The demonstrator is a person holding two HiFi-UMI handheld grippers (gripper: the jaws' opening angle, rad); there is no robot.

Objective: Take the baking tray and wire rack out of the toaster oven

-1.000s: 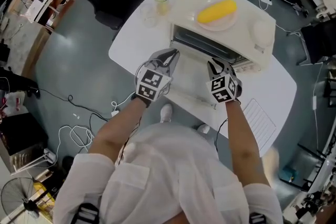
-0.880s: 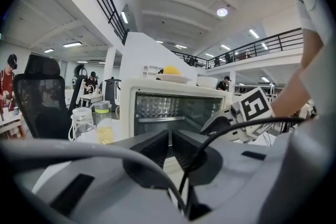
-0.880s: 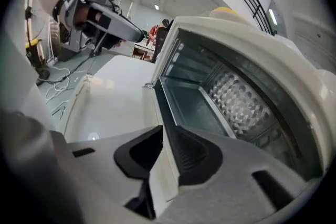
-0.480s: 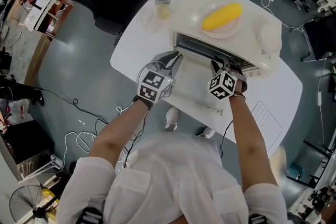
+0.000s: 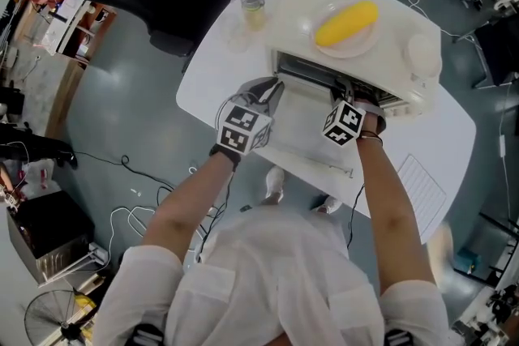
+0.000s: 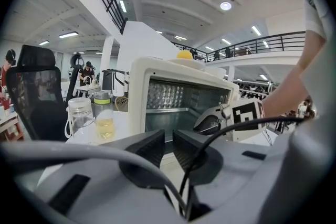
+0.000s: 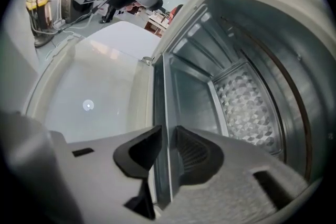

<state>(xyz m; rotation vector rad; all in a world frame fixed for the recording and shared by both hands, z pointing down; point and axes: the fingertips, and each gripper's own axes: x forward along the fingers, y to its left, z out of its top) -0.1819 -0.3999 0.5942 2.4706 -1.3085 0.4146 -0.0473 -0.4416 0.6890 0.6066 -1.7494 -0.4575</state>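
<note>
Pose: both forearms are bare and stretched forward from white sleeves toward the toaster oven [image 5: 304, 4] on the white counter [image 5: 215, 73]. The left gripper [image 5: 270, 87] is held at a shallow downward angle at the oven's left front corner. Its jaws are clenched to a hairline slit with nothing between them. The right gripper [image 5: 345, 93] is pitched steeply down and rolled onto its side, with its tips at the oven mouth, right of the middle. Its jaws have just been opening and stand released. They straddle a thin sheet-metal edge that reads as the front rim of the baking tray [image 7: 166, 113]. A gap shows on one side, so there is no clamp.

Task items: the baking tray sits inside the cavity, directly ahead of the right gripper. The wire rack cannot be picked out in there.

Materials:
- Oven shell: cream, smooth, with rounded corners.
- Cavity: dull grey sheet metal, with the back wall [image 7: 247, 107] embossed in a diamond pattern.
- Door [image 5: 304, 126]: dropped flat between the two grippers, a glossy pane in a cream frame.
- Gripper jaws: matte dark plastic with ribbed inner faces.
- Beyond the right gripper, on the oven top: a yellow cob-shaped item [image 5: 346, 22].
- Left of the left gripper: a clear bottle [image 6: 105, 120] holding yellow liquid.
</note>
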